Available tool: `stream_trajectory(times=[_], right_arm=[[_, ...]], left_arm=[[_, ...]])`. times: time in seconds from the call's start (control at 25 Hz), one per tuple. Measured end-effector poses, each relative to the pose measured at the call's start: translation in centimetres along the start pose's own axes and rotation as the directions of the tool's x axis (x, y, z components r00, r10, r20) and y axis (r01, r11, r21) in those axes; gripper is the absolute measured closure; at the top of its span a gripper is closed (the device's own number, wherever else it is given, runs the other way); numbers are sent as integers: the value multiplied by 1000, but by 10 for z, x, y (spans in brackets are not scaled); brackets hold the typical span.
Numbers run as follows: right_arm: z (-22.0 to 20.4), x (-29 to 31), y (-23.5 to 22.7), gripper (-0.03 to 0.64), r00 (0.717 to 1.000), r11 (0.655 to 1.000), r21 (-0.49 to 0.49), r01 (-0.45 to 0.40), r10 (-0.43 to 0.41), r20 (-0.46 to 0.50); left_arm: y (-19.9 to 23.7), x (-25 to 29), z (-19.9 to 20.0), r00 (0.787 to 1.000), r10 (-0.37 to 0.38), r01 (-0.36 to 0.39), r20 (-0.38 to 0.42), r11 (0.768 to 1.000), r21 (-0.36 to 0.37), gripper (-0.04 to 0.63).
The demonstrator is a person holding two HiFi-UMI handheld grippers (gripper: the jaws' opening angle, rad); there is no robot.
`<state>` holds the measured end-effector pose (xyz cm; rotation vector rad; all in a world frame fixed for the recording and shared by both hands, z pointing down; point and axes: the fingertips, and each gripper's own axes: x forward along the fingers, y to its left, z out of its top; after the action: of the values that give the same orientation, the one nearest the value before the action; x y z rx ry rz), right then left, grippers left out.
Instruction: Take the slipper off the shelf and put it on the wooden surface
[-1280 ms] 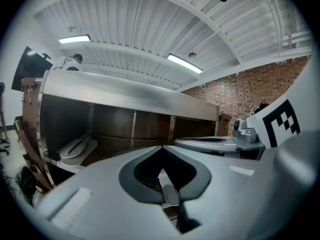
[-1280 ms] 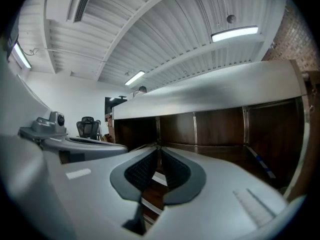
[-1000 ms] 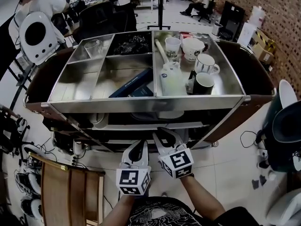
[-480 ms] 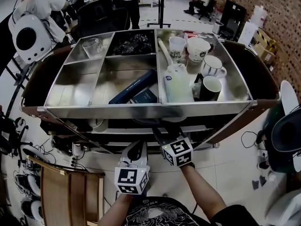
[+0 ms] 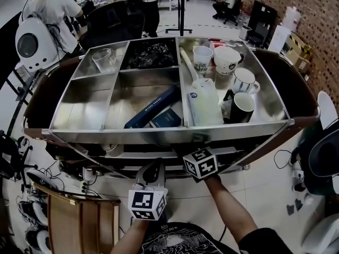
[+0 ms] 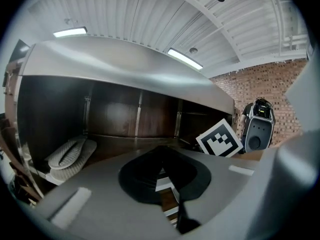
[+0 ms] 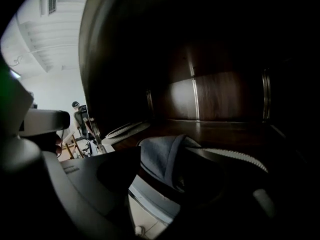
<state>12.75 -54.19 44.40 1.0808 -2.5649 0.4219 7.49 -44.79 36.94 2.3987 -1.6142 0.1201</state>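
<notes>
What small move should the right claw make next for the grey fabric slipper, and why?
Probably ease the right claw slightly forward before closing. Its jaws have just been opening and stand wide; the grey fabric slipper on the dark wooden shelf lies partly between them, not yet pressed.

- Nothing legible anywhere.
- Dark blue box [image 5: 152, 106], middle of the cart's top tray [image 5: 132, 133]: white lettering, too small to read.
- White cup [image 5: 202, 59], tray's far right: dark print, unreadable.
</notes>
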Motion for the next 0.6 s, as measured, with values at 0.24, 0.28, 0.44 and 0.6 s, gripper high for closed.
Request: stream_trajectory(times=[0.24, 0.28, 0.44, 0.6], right_arm=[[-1, 17, -12, 393, 997, 999, 27, 16, -14, -75], [-2, 19, -13, 393, 996, 999, 37, 21, -17, -88], [-6, 27, -13, 413, 989, 996, 87, 19, -6, -147], [-14, 30, -20, 469, 982, 991, 117, 57, -35, -187]], left_arm=[[12, 6, 0, 1000, 8, -8, 1, 1000, -11, 589], [14, 6, -1, 1000, 10, -10, 1, 1000, -14, 589], [19, 7, -1, 1000, 14, -14, 4, 1000, -23, 589], [21, 6, -5, 1000, 16, -17, -4, 999, -32, 589]])
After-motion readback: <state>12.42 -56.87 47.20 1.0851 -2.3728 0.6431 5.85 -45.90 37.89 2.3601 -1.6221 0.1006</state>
